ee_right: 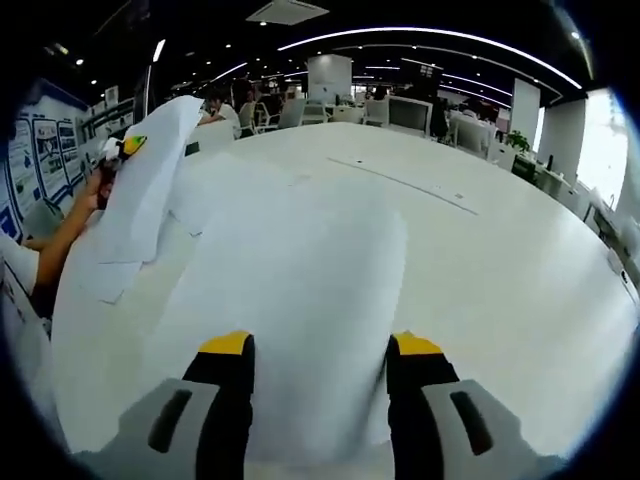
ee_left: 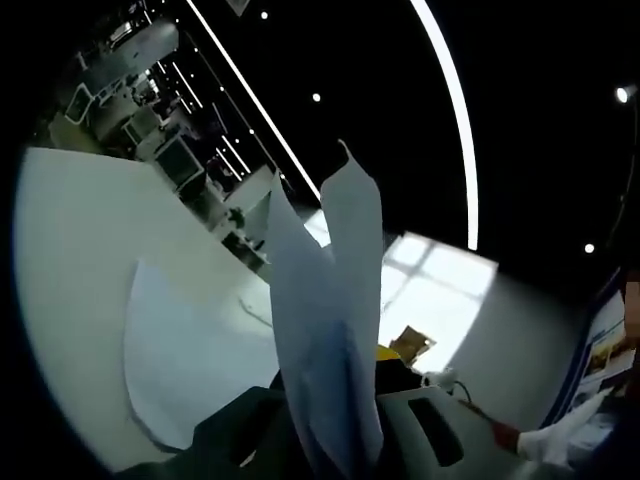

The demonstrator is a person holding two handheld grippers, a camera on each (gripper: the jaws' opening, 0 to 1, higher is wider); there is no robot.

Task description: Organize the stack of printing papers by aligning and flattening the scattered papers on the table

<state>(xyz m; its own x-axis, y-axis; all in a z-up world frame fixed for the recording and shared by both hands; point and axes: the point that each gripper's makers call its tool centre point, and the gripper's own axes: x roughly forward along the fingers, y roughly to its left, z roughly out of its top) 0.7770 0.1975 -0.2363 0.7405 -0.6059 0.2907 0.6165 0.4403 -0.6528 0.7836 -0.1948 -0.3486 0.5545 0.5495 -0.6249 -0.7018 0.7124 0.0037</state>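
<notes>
My left gripper (ee_left: pixel 332 385) is shut on a small sheaf of white printing papers (ee_left: pixel 335 290) that stands up bent from between its jaws, lifted off the table. Another sheet (ee_left: pixel 185 360) lies flat on the white table (ee_left: pixel 80 250) below it. In the right gripper view, my right gripper (ee_right: pixel 320 346) is open, its yellow-tipped jaws wide apart just over a large flat sheet (ee_right: pixel 290 270). At the upper left, the left gripper (ee_right: pixel 128 146) holds the raised papers (ee_right: pixel 145 205), with more sheets spread beneath them.
The big white table (ee_right: pixel 520 270) reaches far right and back, with a thin seam (ee_right: pixel 400 181) across it. A person's forearm (ee_right: pixel 60 245) is at the left by wall posters (ee_right: pixel 25 150). Desks, monitors and chairs (ee_right: pixel 400 110) stand behind the table.
</notes>
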